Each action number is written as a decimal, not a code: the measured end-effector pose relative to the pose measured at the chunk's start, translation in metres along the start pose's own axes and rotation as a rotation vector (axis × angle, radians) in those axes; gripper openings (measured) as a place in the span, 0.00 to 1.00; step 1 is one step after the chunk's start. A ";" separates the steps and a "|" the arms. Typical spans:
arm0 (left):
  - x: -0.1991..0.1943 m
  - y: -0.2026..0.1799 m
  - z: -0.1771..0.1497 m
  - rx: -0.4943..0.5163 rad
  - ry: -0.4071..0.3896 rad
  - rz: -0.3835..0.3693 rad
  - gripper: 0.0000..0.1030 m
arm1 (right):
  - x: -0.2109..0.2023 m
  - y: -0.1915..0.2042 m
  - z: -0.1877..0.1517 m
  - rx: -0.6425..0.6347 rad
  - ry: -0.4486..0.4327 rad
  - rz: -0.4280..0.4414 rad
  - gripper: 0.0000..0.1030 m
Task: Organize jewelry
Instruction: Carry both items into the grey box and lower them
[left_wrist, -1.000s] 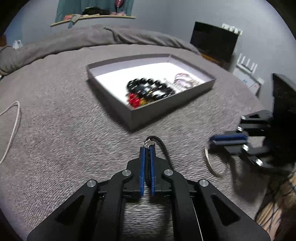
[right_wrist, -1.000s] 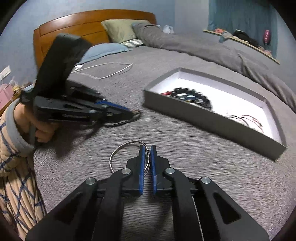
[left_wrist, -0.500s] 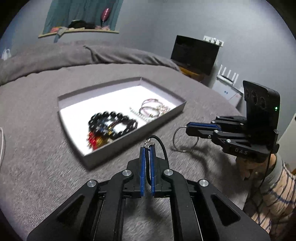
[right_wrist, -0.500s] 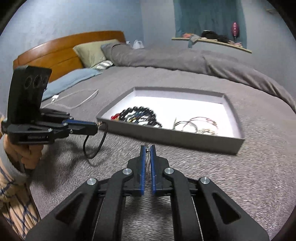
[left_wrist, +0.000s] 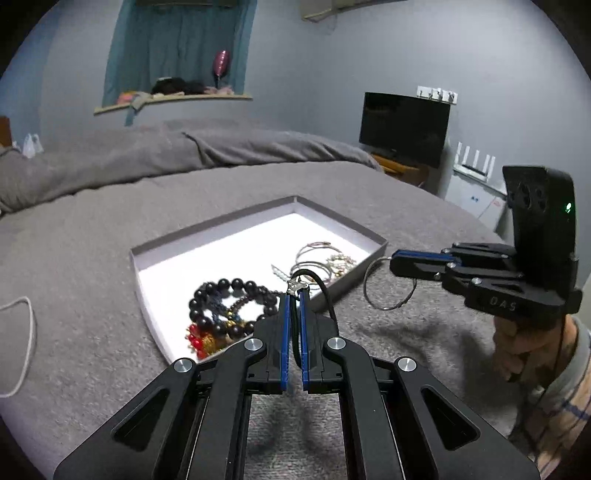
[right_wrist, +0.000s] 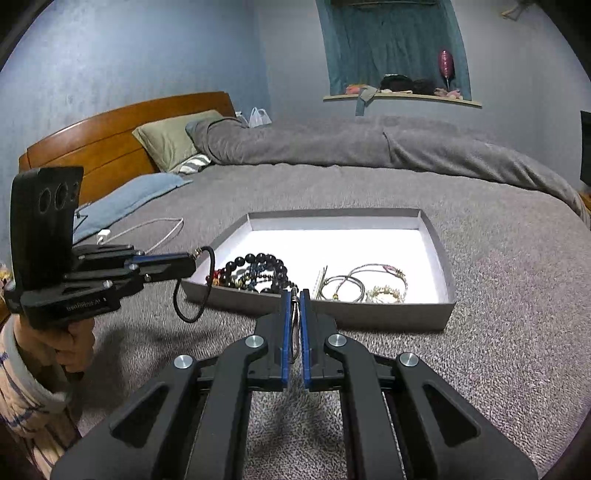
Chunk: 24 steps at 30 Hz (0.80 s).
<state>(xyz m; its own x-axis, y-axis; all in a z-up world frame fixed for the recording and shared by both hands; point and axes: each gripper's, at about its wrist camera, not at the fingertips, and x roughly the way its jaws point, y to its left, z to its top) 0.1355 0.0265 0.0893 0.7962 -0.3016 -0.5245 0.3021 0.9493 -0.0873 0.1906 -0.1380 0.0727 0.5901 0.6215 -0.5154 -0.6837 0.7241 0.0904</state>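
A shallow grey tray (left_wrist: 207, 229) (right_wrist: 369, 318) with a white floor lies on the grey bed. A black beaded bracelet (left_wrist: 229, 291) (right_wrist: 258, 267) and several thin silver bracelets (left_wrist: 319, 258) (right_wrist: 364, 282) lie in it. My left gripper (left_wrist: 294, 293) (right_wrist: 192, 263) is shut on a black cord bracelet (left_wrist: 325, 291) (right_wrist: 211, 284), whose loop hangs just outside the tray's near left corner. My right gripper (right_wrist: 294, 295) (left_wrist: 392, 260) is shut on a thin silver bangle (left_wrist: 365, 288) (right_wrist: 294, 319), held above the bed in front of the tray's near wall.
A white cable (left_wrist: 26, 332) (right_wrist: 147, 229) lies on the bed left of the tray. A rolled grey duvet (right_wrist: 332, 147) runs along the far side, with pillows (right_wrist: 166, 140) and a wooden headboard (right_wrist: 103, 140) to the left. A dark screen (left_wrist: 404, 129) stands beyond the bed.
Both grippers have lifted off the bed, each carrying its piece, and have swung to face the tray. The tray now sits more central in both views.
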 end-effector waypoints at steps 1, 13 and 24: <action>0.001 -0.001 0.000 0.004 0.002 0.005 0.06 | 0.000 0.000 0.001 0.003 -0.005 0.002 0.05; 0.004 0.004 0.007 -0.007 -0.024 0.058 0.06 | 0.010 -0.001 0.020 0.039 -0.059 0.000 0.05; 0.007 0.021 0.013 -0.060 -0.045 0.096 0.06 | 0.040 0.000 0.033 0.049 -0.060 -0.023 0.05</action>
<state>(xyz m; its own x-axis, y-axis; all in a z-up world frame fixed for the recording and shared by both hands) 0.1546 0.0429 0.0949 0.8431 -0.2115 -0.4944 0.1925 0.9772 -0.0897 0.2279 -0.1030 0.0804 0.6313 0.6199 -0.4660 -0.6484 0.7516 0.1213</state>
